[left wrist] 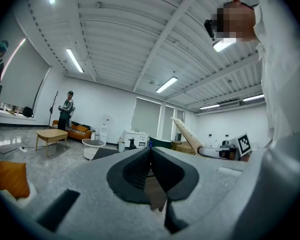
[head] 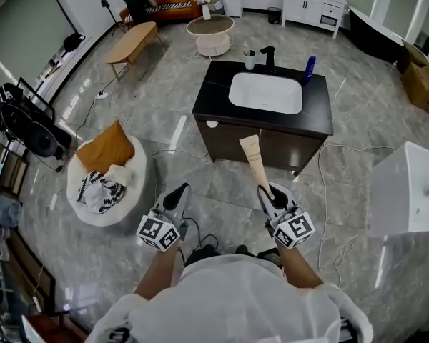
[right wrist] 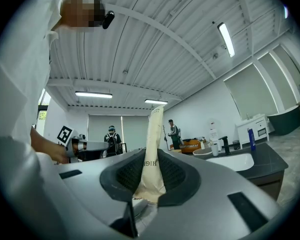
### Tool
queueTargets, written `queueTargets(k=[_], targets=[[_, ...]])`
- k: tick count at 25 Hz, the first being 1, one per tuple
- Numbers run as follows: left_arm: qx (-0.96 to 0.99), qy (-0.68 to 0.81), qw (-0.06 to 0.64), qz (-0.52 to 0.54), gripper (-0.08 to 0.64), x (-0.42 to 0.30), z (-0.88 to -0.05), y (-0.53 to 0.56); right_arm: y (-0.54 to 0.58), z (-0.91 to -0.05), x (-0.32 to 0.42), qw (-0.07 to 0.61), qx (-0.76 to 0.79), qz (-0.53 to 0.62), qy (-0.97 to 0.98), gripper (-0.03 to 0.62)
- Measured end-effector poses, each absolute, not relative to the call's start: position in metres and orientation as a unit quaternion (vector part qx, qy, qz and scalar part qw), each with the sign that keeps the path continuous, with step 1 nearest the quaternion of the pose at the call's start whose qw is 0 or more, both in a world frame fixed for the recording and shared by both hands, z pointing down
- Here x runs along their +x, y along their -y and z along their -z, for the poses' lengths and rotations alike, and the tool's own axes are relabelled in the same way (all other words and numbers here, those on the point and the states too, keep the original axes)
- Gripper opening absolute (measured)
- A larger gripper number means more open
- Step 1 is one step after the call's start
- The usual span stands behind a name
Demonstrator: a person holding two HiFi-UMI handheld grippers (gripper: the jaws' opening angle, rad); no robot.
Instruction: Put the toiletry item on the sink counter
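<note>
Pinching one tube [head: 252, 156], right claw [right wrist: 149, 178].

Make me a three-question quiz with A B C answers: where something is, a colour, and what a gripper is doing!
1. Where is the blue bottle? A on the floor; B on the sink counter; C on the sofa.
2. What colour is the basin? A white; B red; C green.
3. What is the right gripper doing? A hanging open; B gripping a towel; C gripping the beige tube.
Answers: 1 B, it stands at the counter's back right. 2 A, white in a black top. 3 C, its jaws close on the tube's lower end.
</note>
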State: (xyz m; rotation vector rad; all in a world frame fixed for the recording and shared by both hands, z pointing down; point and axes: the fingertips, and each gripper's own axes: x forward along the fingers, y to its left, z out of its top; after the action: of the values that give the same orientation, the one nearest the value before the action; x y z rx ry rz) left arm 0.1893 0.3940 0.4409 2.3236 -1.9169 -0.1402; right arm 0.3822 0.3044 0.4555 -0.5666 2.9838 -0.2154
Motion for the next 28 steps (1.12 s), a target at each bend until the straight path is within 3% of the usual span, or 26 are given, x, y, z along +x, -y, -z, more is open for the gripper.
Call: queueTargets(k=[11, 28], targets=[[0.760, 0.643, 0.078, 0.060, 0.014, 0.158, -0.461, -0.369, -0.278, -0.471, 0.354, 0.026, -0.176, 0.077, -0.981, 0.064], [0.763, 0.636, 0.044, 0.110, 0.014, -0.009, -0.440, -0.260, -0.166, -0.429, 0.218, 0.020, -0.212, 0.045, -0.976, 0.064]])
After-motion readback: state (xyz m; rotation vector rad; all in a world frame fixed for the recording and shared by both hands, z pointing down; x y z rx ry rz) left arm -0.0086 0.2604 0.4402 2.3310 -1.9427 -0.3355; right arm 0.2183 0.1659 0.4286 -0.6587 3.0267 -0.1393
